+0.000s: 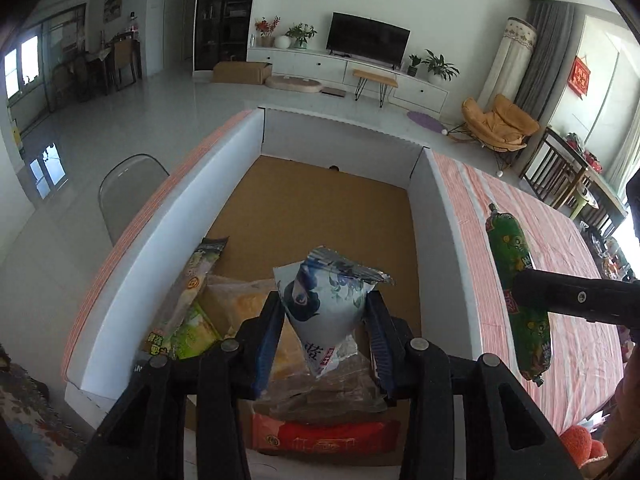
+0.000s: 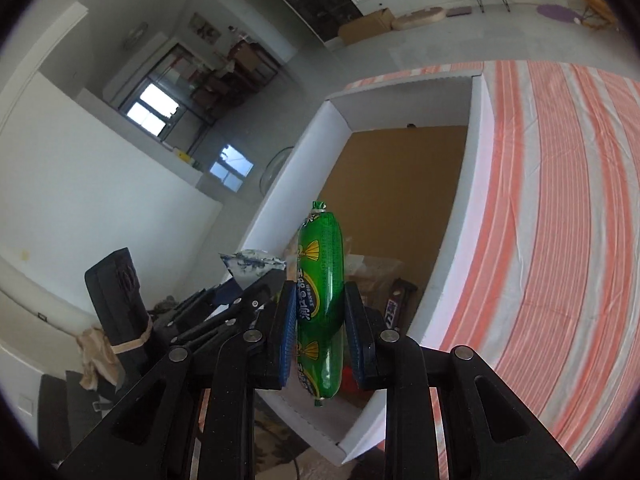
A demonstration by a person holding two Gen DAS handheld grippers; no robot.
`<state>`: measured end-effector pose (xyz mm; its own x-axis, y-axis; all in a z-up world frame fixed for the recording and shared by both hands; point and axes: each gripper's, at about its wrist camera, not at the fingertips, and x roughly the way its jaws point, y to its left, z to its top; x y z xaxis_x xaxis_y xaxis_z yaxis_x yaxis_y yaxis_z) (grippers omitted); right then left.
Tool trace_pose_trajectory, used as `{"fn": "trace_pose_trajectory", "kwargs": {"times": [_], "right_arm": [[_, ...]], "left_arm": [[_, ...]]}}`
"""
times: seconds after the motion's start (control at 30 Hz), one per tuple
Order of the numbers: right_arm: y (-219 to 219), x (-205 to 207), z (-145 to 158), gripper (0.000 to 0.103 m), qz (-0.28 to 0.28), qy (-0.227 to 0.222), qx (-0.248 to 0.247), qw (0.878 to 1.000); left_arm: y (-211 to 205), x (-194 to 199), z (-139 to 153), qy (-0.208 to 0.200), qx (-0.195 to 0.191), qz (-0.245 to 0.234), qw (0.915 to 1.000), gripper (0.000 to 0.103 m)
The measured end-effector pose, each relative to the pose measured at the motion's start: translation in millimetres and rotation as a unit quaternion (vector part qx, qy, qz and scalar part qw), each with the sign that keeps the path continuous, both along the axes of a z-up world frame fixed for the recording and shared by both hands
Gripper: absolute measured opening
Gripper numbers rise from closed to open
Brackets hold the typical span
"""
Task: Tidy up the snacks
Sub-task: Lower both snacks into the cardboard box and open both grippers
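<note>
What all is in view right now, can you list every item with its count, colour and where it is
triangular pouch: one, white and blue, gripped in the left tongs above the box
sausage: one, green, gripped in the right tongs over the box's near end
cardboard box: one, white walls, brown floor, on the striped cloth
snack packets: several, green, yellow, red, piled at the box's near end
chocolate bar: one, dark wrapper, inside the box
tablecloth: one, pink and white stripes, under the box
television: one, black, far wall
left tongs: one, black, shut on the pouch
right tongs: one, black, shut on the sausage
</note>
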<state>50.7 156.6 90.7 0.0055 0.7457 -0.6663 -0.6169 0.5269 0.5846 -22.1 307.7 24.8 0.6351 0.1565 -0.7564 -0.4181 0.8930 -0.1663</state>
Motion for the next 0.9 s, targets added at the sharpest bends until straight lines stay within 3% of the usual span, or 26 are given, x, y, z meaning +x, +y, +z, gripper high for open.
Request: {"fn": "trace_pose_trajectory", "kwargs": {"times": [0.07, 0.1, 0.13, 0.17, 0.23, 0.33, 0.43, 0.6, 0.77, 0.9], "right_arm": [[21, -4, -24, 0.032, 0.018, -0.006, -0.025, 1.000], [26, -4, -34, 0.037, 0.018, -0.006, -0.034, 0.999], [26, -2, -42, 0.049, 0.016, -0.002, -0.040, 0.999], [25, -2, -47, 0.052, 0.011, -0.001, -0.045, 0.999], [18, -2, -48, 0.053, 0.002, -0.015, -0.051, 0.999], [4, -5, -34, 0.065, -0.007, -0.061, -0.064, 0.996], [-6, -13, -17, 0.074, -0.022, -0.109, -0.080, 0.991], [-14, -26, -4, 0.081, -0.036, -0.155, -0.107, 0.981], [-10, -38, -4, 0.081, -0.031, -0.163, -0.115, 0.979], [3, -47, 0, 0.081, -0.021, -0.177, -0.126, 0.976]], "left_arm": [[2, -4, -13, 0.016, 0.008, 0.010, 0.9998, 0.045], [1, -8, -18, 0.022, 0.017, 0.014, 0.9995, 0.050], [-1, -9, -21, 0.026, 0.025, 0.015, 0.9992, 0.060], [-3, -11, -22, 0.027, 0.032, 0.015, 0.9990, 0.066], [-10, -14, -22, 0.021, 0.054, 0.021, 0.9981, 0.090], [-23, -20, -13, 0.001, 0.105, 0.042, 0.9936, 0.103], [-30, -23, -7, -0.006, 0.134, 0.074, 0.9882, 0.103], [-20, -28, 2, -0.019, 0.087, 0.103, 0.9907, 0.103], [-35, -28, 12, 0.022, 0.146, 0.099, 0.9840, 0.103], [-33, -32, 12, 0.037, 0.149, 0.099, 0.9832, 0.103]]}}
